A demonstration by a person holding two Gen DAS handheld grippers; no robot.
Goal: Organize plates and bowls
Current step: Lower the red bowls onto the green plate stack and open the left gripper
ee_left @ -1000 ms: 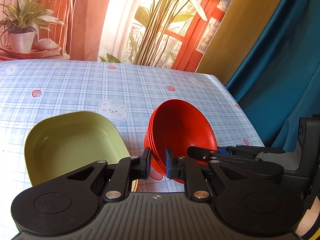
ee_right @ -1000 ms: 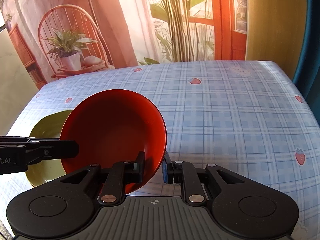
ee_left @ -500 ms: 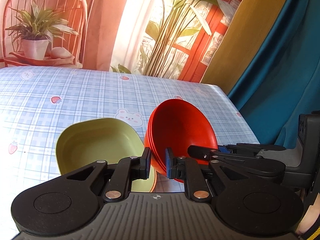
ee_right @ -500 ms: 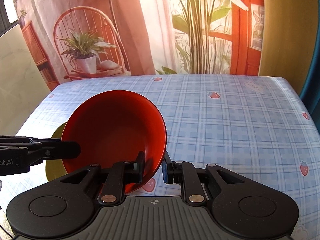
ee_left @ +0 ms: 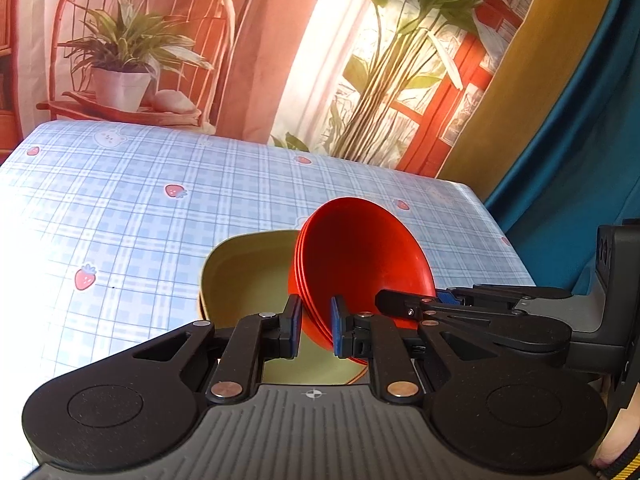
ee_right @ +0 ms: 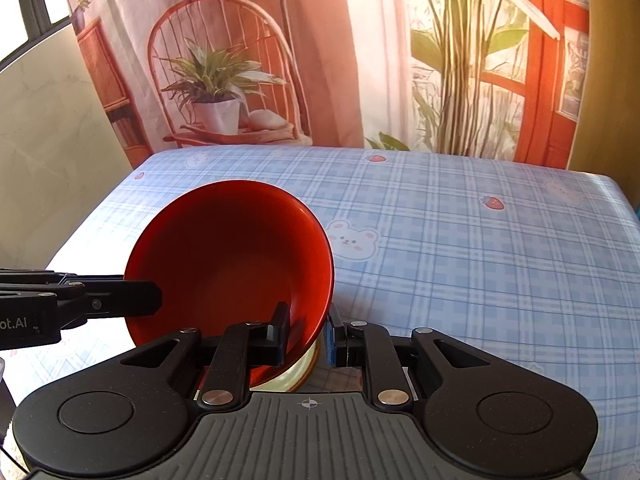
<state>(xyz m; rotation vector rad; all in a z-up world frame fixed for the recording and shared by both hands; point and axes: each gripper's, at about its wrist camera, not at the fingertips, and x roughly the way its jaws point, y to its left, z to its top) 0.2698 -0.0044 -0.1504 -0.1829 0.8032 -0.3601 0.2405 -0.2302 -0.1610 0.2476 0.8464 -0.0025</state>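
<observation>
Red bowls [ee_left: 360, 264], nested and tilted on edge, we hold above the green plate [ee_left: 244, 276]. Our left gripper [ee_left: 314, 326] and right gripper [ee_right: 308, 334] each clamp opposite rims, jaws nearly closed. Below lies the checked tablecloth [ee_right: 480, 264].

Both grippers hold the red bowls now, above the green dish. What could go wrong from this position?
1. The red bowls look like several nested together, tilted steeply. Each gripper, left and right, pinches only the rim, so a bowl might slide out.
2. The green dish lies directly below; a tilted descent could knock or push it across the tablecloth.
3. The dish is near the front edge of the table and might slide off.
</observation>
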